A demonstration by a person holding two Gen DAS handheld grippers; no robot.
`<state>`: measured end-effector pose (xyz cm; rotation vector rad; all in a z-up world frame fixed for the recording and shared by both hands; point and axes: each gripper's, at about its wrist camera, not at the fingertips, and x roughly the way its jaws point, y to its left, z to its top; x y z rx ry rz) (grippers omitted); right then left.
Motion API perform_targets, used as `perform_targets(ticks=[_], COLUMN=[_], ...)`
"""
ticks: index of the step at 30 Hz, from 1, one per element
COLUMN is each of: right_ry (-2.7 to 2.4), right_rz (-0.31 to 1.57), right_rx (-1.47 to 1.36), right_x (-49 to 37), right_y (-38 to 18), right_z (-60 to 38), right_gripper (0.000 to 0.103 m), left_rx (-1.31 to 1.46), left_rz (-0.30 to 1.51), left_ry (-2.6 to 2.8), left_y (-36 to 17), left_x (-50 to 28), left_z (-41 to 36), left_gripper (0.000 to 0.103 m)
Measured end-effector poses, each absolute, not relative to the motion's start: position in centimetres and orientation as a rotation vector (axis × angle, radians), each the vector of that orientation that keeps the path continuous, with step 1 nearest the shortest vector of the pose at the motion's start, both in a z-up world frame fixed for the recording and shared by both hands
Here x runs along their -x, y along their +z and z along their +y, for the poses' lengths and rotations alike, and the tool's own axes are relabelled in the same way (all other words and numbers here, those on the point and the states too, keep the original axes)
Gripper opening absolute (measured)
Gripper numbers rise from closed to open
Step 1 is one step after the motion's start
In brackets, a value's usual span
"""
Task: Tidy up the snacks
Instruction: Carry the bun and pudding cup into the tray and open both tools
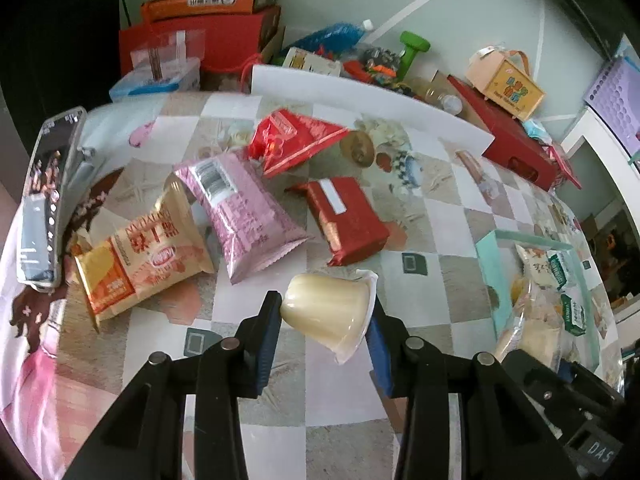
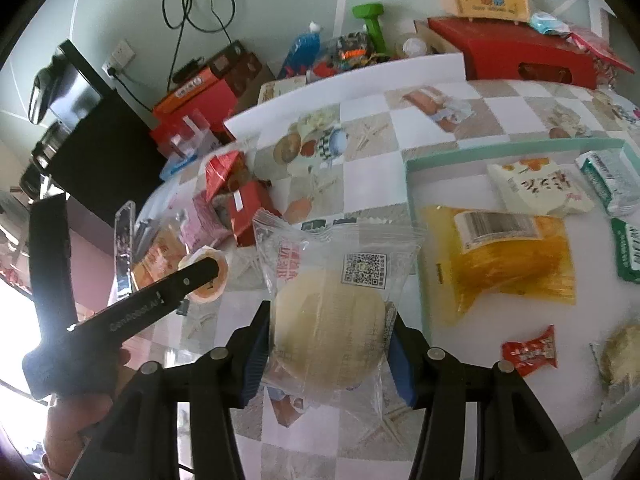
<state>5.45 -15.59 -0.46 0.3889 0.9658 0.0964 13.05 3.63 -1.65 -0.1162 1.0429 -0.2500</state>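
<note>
The left tongs [image 1: 326, 312] pinched a cream jelly cup [image 1: 328, 312] lying on its side between the blue pads, lifted clear of the counter [image 1: 424, 240]; the cup's rim pointed right. The right tongs [image 2: 328, 340] pinched a round pale pastry in a clear wrapper [image 2: 332, 320], the wrapper's QR label facing up, held just left of the teal tray [image 2: 412, 184].

In the tray lay an orange packet [image 2: 516, 264] with a barcode label, a white packet [image 2: 536, 192] far of it, green-and-white packets [image 2: 612, 184] at the right edge, a small red candy [image 2: 530, 352] near, and another wrapped pastry [image 2: 624, 352] at the near right.

Loose on the counter, left wrist view: a red foil pack [image 1: 348, 220] just far of the cup; a pink pouch [image 1: 244, 216] to its left; an orange-and-cream packet [image 1: 148, 260] further left, touching the pouch; a red triangular bag [image 1: 292, 140] far of these. A phone [image 1: 48, 200] stood propped at the left edge.

A white board [image 1: 360, 100] stood along the far edge of the counter; red boxes [image 1: 200, 44] and a green dumbbell [image 1: 412, 52] sat beyond it.
</note>
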Motion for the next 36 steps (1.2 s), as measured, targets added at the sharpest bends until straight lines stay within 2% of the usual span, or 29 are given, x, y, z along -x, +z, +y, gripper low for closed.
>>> perform_targets(ticks=[10,19,26,36], right_ry=[0.066,-0.112,-0.267,-0.418], right_rz=[0.881,0.801,0.765,0.748], right_rx=[-0.412,-0.447,-0.523,-0.611], right_x=[-4.2,-2.2,-0.3,2.8], right_y=[2.5,4.7,5.1,4.4], right_z=[-17.9,-24.1,-30.4,-36.7], right_gripper=[0.055,0.055,0.055,0.055], left_rx=[0.109,0.117,0.037,-0.088], left_rz=[0.895,0.799,0.806,0.895], left_ry=[-0.262,-0.374,-0.523,-0.692], left_y=[3.9,7.3,7.4,4.6], left_x=[-11.0,-8.9,-6.9,-4.4], left_z=[2.6,-1.1,-6.8,-14.4], left_gripper=[0.042,0.042,0.042,0.042])
